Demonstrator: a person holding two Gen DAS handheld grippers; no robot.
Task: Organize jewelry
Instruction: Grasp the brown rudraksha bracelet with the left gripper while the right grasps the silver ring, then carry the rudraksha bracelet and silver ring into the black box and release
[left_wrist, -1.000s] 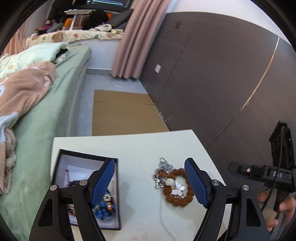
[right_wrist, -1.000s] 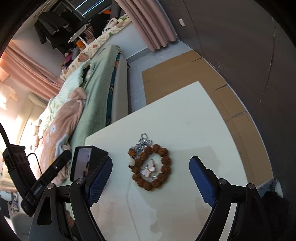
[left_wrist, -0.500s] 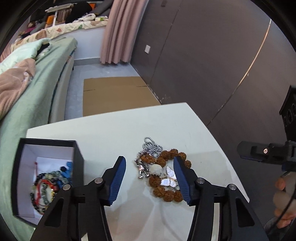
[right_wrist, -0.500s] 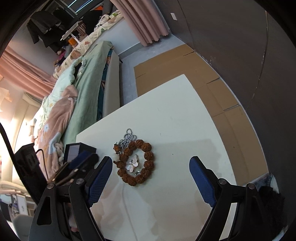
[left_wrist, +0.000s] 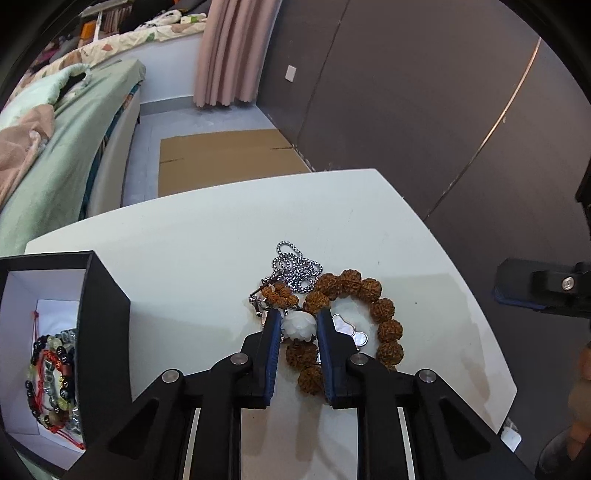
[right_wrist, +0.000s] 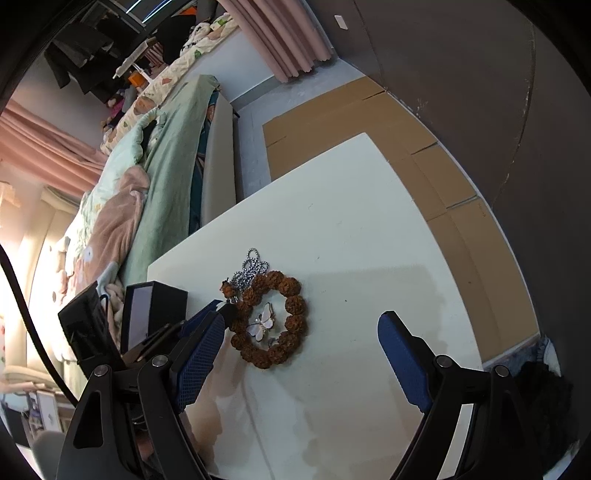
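Bracelet (left_wrist: 373, 306) of rough brown beads lay in a ring on the white tabletop (left_wrist: 207, 251), near its right half in the left wrist view. One white flower-shaped bead (left_wrist: 299, 326) sat in the ring on its left side, and a pale butterfly charm (right_wrist: 263, 325) rested inside the loop. A silver chain (left_wrist: 295, 267) was bunched at the far edge of the ring, touching the beads there.

The left gripper (left_wrist: 298, 321) pointed steeply down at the bracelet. Its fingers (left_wrist: 274, 332) had just been closing, and the blue pads stood on either side of the white bead, right against it; whether they already pressed on it could not be told. A few brown beads also lay between the fingers, nearer the camera.

The right gripper (right_wrist: 301, 328) hung above the tabletop with its fingers (right_wrist: 400, 350) spread wide and nothing between them; the bracelet showed below the gap, toward the left finger.

A black box (left_wrist: 105, 332) with a white lining stood open on the left part of the tabletop, apart from the bracelet. Several bead bracelets (left_wrist: 51, 380) lay inside it, dark, red and pale green ones among them.

A bed (left_wrist: 62, 147) with green bedding ran beyond the tabletop's left side, and flat cardboard (left_wrist: 221, 158) lay on the floor past its far edge.
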